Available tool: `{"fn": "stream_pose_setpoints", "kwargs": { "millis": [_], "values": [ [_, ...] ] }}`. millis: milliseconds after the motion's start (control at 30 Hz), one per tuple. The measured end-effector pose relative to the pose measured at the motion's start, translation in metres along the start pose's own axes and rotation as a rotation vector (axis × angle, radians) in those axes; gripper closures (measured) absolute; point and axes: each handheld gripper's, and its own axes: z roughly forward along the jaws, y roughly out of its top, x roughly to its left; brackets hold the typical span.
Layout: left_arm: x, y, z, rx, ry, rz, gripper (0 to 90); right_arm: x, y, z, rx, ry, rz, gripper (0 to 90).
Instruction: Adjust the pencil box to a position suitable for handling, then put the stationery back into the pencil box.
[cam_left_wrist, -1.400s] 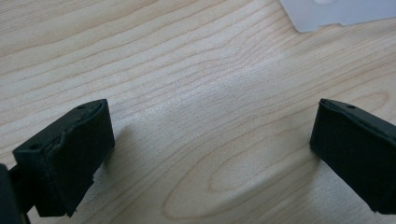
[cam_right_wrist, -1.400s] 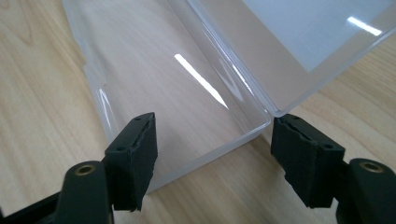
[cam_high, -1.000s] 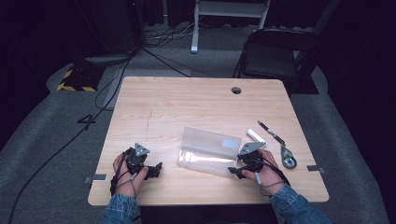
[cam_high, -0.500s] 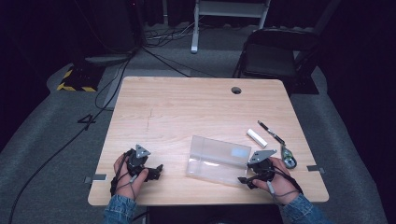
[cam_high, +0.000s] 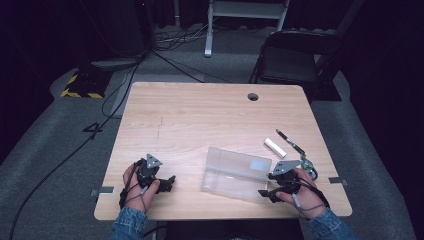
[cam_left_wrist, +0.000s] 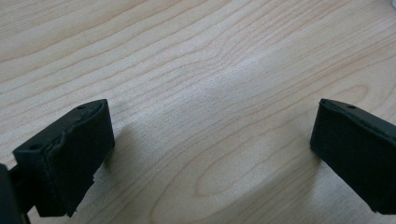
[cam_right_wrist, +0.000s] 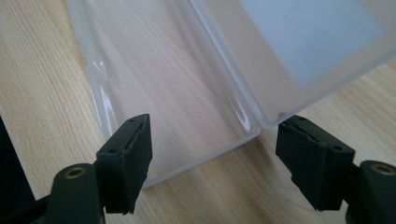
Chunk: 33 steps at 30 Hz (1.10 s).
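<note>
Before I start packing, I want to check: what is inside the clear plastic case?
The clear plastic case lies open on the table, and nothing is in it: wood grain shows through both halves. A pale label on one half hides a small patch.

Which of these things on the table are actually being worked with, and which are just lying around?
In use:
- clear plastic case, lying open
- right gripper, fingers just opening at the case's corner

Lying about:
- white stick
- black pen
- small round item by the right hand
- left gripper, open over bare table
</note>
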Motion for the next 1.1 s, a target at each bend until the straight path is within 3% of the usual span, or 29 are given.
{"fn": "stream_pose_setpoints", "kwargs": {
  "millis": [167, 300, 567, 733, 900, 1000, 1033, 1100],
  "values": [
    [0.000, 0.001, 0.001, 0.000, -0.002, -0.004, 0.2, -0.009, -0.002, -0.014, -0.044, 0.006, 0.026, 26.0],
    [-0.001, 0.000, 0.001, -0.002, 0.000, -0.005, 0.3, -0.015, -0.001, -0.027, -0.069, -0.018, 0.036, 25.5],
    [-0.001, 0.000, 0.001, -0.001, -0.002, -0.006, 0.2, -0.019, 0.002, -0.041, -0.105, -0.028, 0.033, 25.1],
    [-0.001, 0.001, 0.001, -0.002, -0.002, -0.006, 0.2, -0.029, 0.006, -0.057, -0.170, -0.047, 0.058, 24.8],
    [0.000, 0.001, 0.001, -0.001, -0.001, -0.004, 0.2, -0.037, 0.009, -0.069, -0.227, -0.080, 0.076, 16.7],
    [0.000, 0.001, 0.001, -0.001, -0.001, -0.004, 0.2, -0.040, 0.011, -0.073, -0.242, -0.096, 0.098, 16.2],
    [-0.001, 0.001, 0.001, -0.001, -0.002, -0.007, 0.2, -0.041, 0.012, -0.074, -0.246, -0.103, 0.103, 16.8],
    [-0.001, 0.001, 0.001, -0.001, -0.002, -0.006, 0.2, -0.045, 0.015, -0.076, -0.234, -0.114, 0.086, 27.6]
  ]
}}
